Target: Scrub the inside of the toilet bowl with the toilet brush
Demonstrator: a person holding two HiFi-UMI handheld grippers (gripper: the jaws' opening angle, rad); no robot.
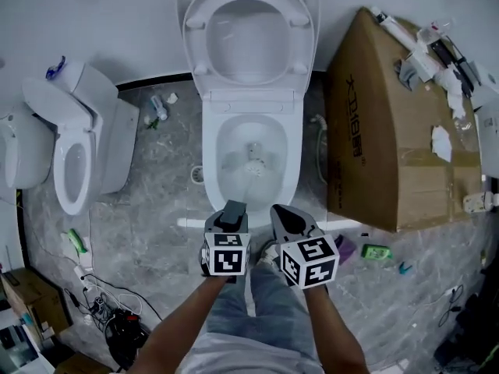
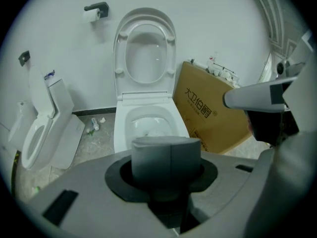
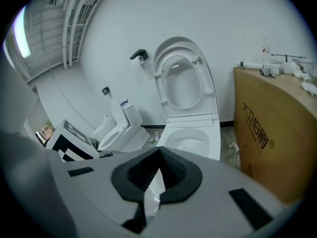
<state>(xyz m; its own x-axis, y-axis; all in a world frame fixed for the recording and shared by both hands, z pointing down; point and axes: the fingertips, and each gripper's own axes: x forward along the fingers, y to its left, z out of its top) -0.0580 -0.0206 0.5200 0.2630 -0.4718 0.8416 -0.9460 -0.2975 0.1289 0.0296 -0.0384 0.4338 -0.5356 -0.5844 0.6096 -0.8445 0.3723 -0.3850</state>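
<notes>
The white toilet point(image 1: 212, 150) stands ahead with lid and seat raised. A pale brush head point(image 1: 253, 160) seems to rest low in the bowl. My left gripper point(image 1: 231, 213) hovers over the bowl's front rim, shut on the grey cylindrical handle of the toilet brush point(image 2: 166, 157), which fills the space between its black pads. The shaft between handle and brush head is hard to make out. Just to its right, my right gripper point(image 1: 288, 216) has its jaws closed together with nothing in them, also visible as the right gripper point(image 3: 158, 167) facing the toilet point(image 3: 213, 138).
A large cardboard box point(image 1: 390, 131) with tools on top stands close on the toilet's right. A smaller toilet point(image 1: 74, 154) sits at the left. A white bar point(image 1: 191, 224) lies on the floor before the bowl. Bottles point(image 1: 156, 111), green items point(image 1: 378, 252) and cables point(image 1: 101, 302) litter the floor.
</notes>
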